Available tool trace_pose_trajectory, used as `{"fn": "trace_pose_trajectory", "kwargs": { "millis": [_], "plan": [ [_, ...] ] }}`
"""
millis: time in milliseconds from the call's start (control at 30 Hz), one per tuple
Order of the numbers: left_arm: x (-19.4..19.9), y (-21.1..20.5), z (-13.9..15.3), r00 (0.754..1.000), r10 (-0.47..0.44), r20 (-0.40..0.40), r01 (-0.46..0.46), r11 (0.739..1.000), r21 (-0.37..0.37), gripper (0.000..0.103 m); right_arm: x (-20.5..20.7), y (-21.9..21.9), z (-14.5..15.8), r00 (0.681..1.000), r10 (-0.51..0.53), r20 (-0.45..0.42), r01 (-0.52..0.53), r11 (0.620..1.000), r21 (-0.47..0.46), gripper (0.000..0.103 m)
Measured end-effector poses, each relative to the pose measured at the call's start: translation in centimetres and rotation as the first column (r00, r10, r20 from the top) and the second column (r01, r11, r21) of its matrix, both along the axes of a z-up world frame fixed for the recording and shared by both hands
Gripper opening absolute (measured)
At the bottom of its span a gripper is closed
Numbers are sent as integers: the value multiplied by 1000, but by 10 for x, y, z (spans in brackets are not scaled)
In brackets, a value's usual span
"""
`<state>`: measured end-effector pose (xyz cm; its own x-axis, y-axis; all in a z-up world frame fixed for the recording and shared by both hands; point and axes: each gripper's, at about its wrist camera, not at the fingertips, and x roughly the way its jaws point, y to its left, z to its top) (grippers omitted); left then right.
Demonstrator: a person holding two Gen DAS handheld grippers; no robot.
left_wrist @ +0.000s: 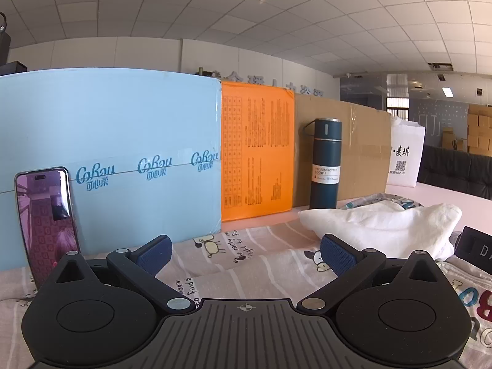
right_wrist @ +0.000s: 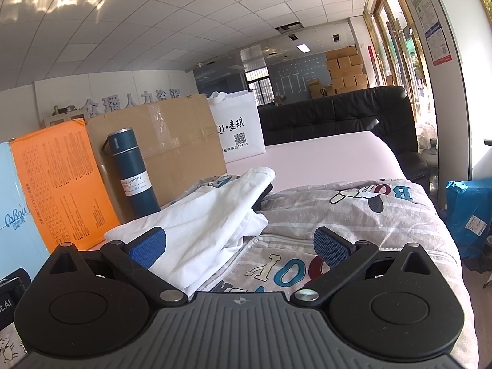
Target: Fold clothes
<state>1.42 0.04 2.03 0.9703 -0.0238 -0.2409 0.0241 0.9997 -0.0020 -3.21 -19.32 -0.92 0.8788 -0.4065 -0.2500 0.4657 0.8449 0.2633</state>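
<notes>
A crumpled white garment [left_wrist: 384,224] lies on the cartoon-print bedsheet [left_wrist: 246,264], ahead and to the right of my left gripper [left_wrist: 246,253]. That gripper is open, its blue pads wide apart over bare sheet. In the right wrist view the same white garment [right_wrist: 209,224] spreads from the centre towards the left pad. My right gripper [right_wrist: 240,244] is open too, low over the printed sheet [right_wrist: 353,215], with the cloth's near edge lying between its fingers but not pinched.
Along the back stand a light-blue box [left_wrist: 107,153], an orange box [left_wrist: 256,150], a cardboard box [left_wrist: 353,150] and a dark blue vacuum bottle [left_wrist: 324,166]. A phone [left_wrist: 46,218] leans at the left. A white bag [right_wrist: 240,126] and black sofa [right_wrist: 338,113] lie beyond.
</notes>
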Motion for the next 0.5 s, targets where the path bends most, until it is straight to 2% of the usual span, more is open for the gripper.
{"fn": "trace_pose_trajectory", "kwargs": {
  "millis": [500],
  "plan": [
    [-1,-1,0,1000,2,0,-2,1000,5,103,-1,1,0,1000,-6,5,6,1000,-3,103]
  ]
}}
